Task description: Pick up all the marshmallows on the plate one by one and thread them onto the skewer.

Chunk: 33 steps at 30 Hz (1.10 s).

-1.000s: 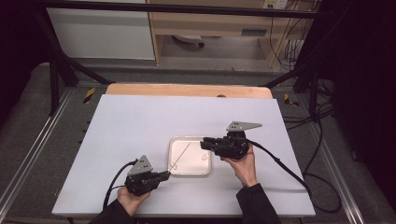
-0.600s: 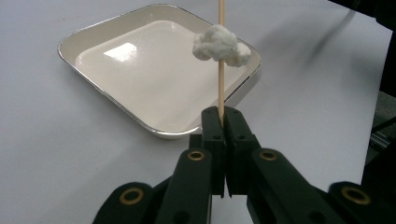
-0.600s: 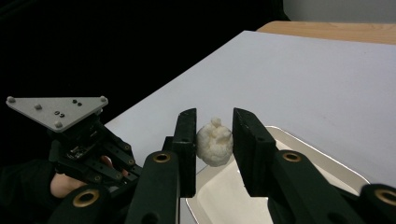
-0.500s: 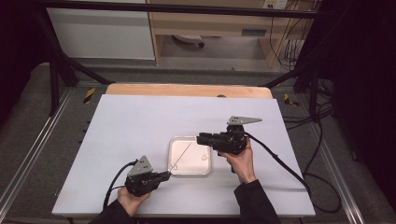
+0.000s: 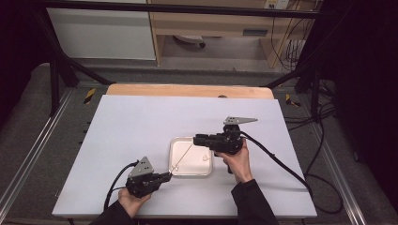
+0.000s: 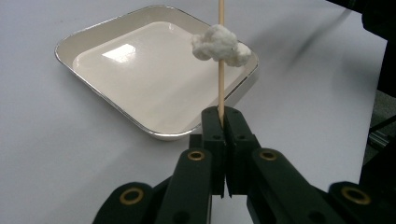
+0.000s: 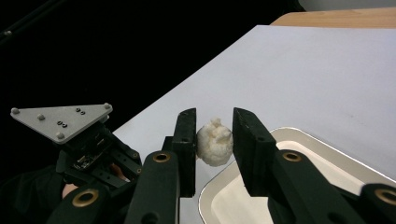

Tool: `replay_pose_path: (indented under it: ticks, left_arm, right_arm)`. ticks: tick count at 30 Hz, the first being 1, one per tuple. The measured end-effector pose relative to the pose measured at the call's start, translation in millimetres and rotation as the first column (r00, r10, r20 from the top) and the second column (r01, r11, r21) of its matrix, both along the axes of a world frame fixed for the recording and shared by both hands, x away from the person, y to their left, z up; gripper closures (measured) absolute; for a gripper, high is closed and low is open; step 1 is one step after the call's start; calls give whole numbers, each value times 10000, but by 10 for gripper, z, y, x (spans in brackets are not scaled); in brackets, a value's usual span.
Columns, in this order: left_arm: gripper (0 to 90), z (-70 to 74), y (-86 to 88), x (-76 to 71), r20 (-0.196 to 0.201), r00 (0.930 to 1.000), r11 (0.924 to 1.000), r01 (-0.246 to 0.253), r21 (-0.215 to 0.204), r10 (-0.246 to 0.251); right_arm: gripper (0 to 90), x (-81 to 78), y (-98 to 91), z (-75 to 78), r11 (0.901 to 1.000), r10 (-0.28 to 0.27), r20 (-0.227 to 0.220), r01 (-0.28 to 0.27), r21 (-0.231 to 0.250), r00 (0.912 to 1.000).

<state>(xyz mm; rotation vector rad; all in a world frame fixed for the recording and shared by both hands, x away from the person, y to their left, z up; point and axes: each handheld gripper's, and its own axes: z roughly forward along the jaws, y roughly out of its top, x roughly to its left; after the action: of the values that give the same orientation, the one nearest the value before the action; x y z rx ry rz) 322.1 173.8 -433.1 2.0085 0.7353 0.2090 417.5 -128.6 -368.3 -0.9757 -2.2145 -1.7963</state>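
A thin wooden skewer (image 6: 221,56) is clamped at its lower end between the closed jaws of the left tool (image 6: 223,122), and it carries a white puffy lump, apparently a marshmallow (image 6: 220,44), threaded partway up its shaft. In the high view the skewer (image 5: 183,157) slants from the left tool (image 5: 165,176) up and across a shallow white tray (image 5: 189,172) with a metal rim, which sits flat on the white counter (image 5: 141,126). A second white lump (image 7: 214,142) sits between the jaws of the right tool (image 7: 214,142); the left jaw touches it, a narrow gap shows on the other side, and whether the jaws are pressing it cannot be told. In the high view the right tool (image 5: 199,139) is above the far right part of the tray, held by the person's right hand (image 5: 238,159), with a grey three-cornered plate on top and a black cable trailing off to the right across the counter. A small white piece (image 5: 205,158) lies inside the tray near its right side. The left hand (image 5: 133,200) holds the left tool at the near edge of the counter, just beside the tray's near left corner. A wooden board (image 5: 190,90) borders the far edge of the counter.
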Motion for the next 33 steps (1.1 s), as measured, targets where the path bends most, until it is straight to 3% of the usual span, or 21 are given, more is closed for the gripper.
replay_pose_path:
  ticks: [12,24,26,33]
  left_arm:
    - [883,-2,-4,-3,-3,10000,10000,-16,30,16]
    - [883,-24,-22,0,-111,9999,9999,13,139,-11]
    - [883,-5,-28,-1,-63,10000,10000,-1,12,1]
    - [882,-29,-47,6,-150,9999,9999,-45,161,47]
  right_arm:
    - [717,6,86,-93,9996,288,-341,-289,-52,9990]
    - [726,-53,161,-193,9989,350,-303,-359,-296,9989]
    - [727,-65,196,-234,9977,598,-569,-616,-300,9966]
    - [722,-126,317,-414,9943,915,-810,-955,-474,9925]
